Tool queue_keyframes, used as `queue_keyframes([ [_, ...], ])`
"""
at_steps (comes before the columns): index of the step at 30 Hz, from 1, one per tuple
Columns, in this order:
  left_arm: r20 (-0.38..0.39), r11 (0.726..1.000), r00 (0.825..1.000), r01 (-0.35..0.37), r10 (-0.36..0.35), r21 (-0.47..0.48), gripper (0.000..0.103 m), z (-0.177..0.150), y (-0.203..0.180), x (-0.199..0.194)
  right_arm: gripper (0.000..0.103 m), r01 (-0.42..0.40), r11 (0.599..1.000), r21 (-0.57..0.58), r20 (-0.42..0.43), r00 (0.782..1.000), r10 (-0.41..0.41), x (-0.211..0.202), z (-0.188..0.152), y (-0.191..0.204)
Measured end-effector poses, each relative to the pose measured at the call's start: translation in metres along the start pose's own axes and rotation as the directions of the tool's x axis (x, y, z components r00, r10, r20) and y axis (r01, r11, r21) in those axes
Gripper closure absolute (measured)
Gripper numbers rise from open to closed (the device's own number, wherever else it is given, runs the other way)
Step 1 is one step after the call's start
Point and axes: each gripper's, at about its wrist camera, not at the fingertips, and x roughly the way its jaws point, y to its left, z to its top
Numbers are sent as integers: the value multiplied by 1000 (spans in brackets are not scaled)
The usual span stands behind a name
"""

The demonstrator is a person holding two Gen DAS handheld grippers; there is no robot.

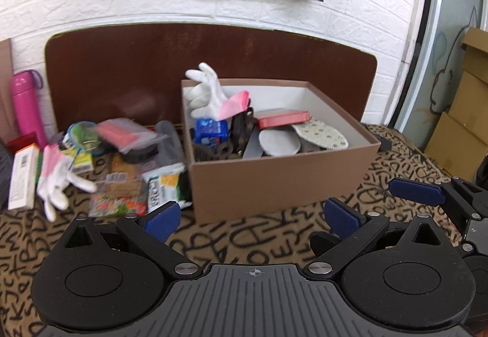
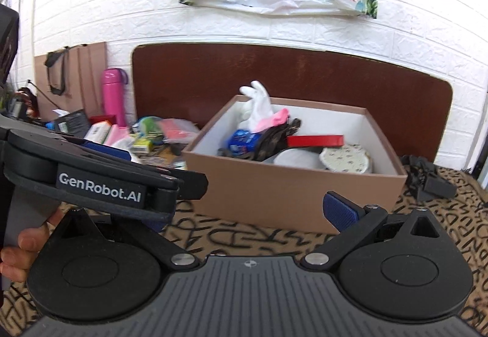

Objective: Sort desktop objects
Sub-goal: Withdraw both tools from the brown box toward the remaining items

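Left wrist view shows the left gripper [image 1: 253, 219] spread wide and empty before the brown box [image 1: 274, 184] on the bench [image 1: 244, 242]; the right gripper [image 2: 250, 215] likewise gapes empty.

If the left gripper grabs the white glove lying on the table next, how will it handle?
The white glove will probably be floppy: its fingers splay limply over the cloth, so expect it to droop from the pinch. It is likely light and thin, needing a full close. Its pink cuff lies against neighbouring packets, so it may drag them. The left gripper is open.
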Motion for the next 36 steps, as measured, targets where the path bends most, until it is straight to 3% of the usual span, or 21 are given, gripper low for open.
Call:
queue_keyframes([
  [17,-62,997,996,-73,71,-21,0,-33,23,-28,0,-140,990,18,-27,990,141,-10,-20,45],
  [36,-98,984,987,-139,129,-109,0,-46,67,-34,0,-217,976,-27,-75,974,214,10,-16,79],
])
